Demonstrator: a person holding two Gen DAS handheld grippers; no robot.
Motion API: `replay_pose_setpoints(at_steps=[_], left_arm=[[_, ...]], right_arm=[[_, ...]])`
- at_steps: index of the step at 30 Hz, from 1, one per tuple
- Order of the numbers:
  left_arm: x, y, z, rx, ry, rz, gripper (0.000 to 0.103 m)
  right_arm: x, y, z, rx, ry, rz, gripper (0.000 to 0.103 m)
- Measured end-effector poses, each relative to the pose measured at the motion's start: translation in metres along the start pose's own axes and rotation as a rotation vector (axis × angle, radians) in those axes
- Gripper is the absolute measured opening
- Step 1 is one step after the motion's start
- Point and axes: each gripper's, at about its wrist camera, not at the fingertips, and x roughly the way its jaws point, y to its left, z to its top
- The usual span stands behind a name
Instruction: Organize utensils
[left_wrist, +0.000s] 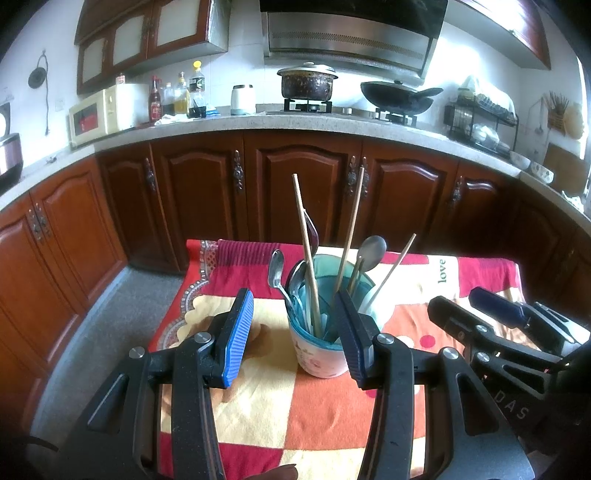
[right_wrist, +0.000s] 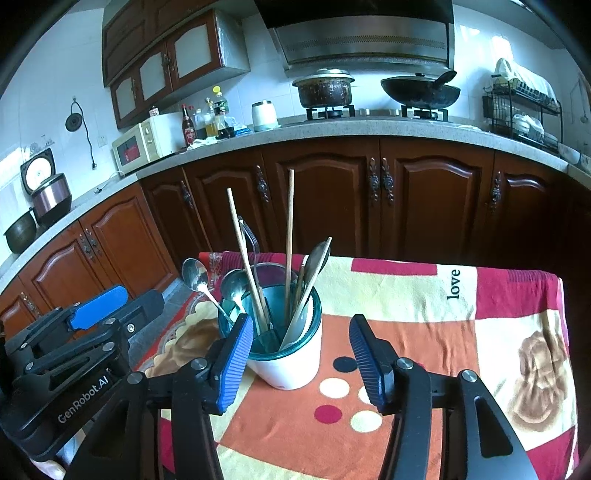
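Spoons (left_wrist: 371, 251) and chopsticks (right_wrist: 289, 236) already stood in the cup (right_wrist: 291, 363) mid-table; both tongs, left (left_wrist: 295, 332) and right (right_wrist: 301, 354), gaped empty; nothing loose remained.

Both cameras sit low behind their own fingers and look forward across the patterned cloth (left_wrist: 266, 398) toward the kitchen counter (left_wrist: 295, 122) and stove wall. The left wrist view stands close to the utensil cup (left_wrist: 325, 354), which falls between its fingers; the right gripper (left_wrist: 480, 314) shows at its right edge. The right wrist view is set further right, equally near — the same cup (right_wrist: 291, 365) lies left of centre, and the left gripper (right_wrist: 107, 306) appears at its left edge. Both share the cup, cloth, cabinets and counter — seen from slightly offset angles.
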Motion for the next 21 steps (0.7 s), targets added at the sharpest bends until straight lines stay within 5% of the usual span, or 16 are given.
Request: replay_pose_setpoints(at_steps=[21], left_arm=[[0.0073, -0.0008, -0.0037, 0.004, 0.020, -0.007, 0.045]], right_arm=[[0.0079, 0.0006, 0.0001, 0.000, 0.028, -0.005, 0.053]])
